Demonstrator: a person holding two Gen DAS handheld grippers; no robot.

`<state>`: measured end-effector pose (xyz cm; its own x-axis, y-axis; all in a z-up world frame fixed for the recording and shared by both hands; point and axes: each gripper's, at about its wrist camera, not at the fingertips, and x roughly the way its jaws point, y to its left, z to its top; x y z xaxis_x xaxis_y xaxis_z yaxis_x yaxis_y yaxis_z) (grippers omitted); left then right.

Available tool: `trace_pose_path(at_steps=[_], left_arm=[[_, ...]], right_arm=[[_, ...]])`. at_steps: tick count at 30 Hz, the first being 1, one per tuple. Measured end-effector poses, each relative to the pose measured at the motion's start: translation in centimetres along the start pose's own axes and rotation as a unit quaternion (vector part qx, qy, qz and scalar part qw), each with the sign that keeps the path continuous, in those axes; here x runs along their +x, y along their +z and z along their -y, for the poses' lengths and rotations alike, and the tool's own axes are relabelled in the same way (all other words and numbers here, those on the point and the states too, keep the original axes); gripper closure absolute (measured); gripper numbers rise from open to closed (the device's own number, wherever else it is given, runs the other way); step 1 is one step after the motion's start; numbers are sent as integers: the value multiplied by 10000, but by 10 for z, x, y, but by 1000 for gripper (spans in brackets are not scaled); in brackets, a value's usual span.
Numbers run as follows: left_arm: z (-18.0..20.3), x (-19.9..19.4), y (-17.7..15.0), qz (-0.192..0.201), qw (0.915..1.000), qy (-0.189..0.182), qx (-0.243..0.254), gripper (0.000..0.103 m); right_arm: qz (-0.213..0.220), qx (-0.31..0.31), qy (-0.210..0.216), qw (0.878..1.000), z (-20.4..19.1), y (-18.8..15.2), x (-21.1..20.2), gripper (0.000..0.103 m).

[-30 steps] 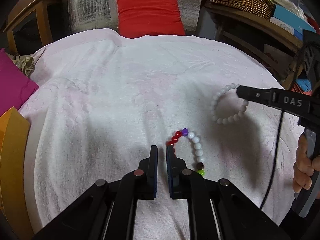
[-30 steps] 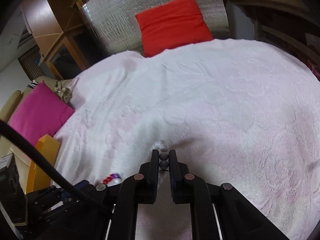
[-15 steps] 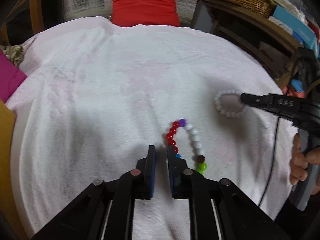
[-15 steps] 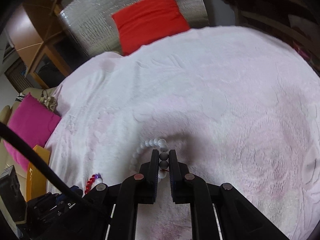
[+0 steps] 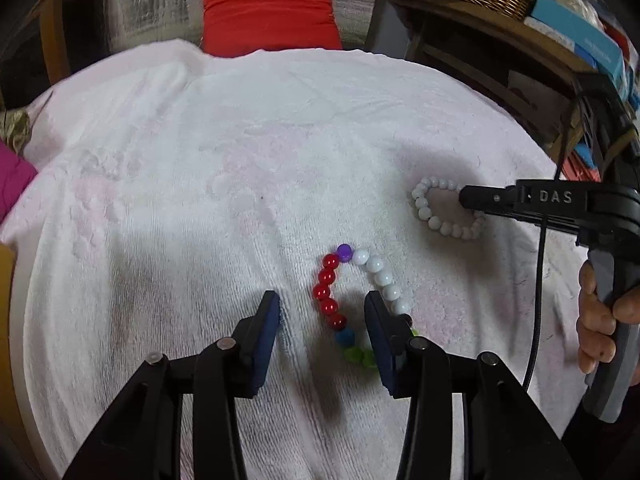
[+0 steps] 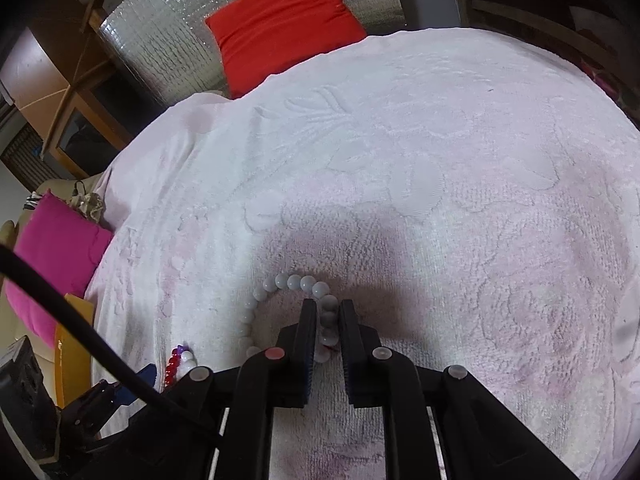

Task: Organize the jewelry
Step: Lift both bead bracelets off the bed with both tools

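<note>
The left hand-held gripper (image 5: 320, 310) has just been opening; its jaws stand apart over the pink towel (image 5: 200, 208), with the red side of the coloured bead bracelet (image 5: 352, 300) lying loose between them and the white side against the right finger. To the right, the right hand-held gripper (image 6: 327, 308) is clamped on the white bead bracelet (image 6: 280, 300), which rests on the towel.

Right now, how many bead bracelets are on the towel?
2. The coloured bracelet lies between the open left tool's fingers; the white bracelet lies further right, pinched by the right tool. Others may be hidden.
</note>
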<state>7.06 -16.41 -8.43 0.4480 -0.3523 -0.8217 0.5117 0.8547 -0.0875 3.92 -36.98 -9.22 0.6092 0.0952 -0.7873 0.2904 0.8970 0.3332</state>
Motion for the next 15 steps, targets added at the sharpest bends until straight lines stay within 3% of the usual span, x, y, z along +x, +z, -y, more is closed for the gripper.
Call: trace_pose_path(at_steps=[3, 7, 15], left_arm=[[-1, 1, 2, 38, 9999, 106, 66, 73], [-4, -1, 4, 70, 9999, 94, 68, 80], [-8, -13, 6, 186, 9998, 30, 43, 80]], right_arm=[[61, -146, -71, 9999, -5, 1, 4, 88], [144, -406, -241, 9988, -13, 0, 6, 89], [150, -360, -326, 9987, -15, 0, 6, 90]])
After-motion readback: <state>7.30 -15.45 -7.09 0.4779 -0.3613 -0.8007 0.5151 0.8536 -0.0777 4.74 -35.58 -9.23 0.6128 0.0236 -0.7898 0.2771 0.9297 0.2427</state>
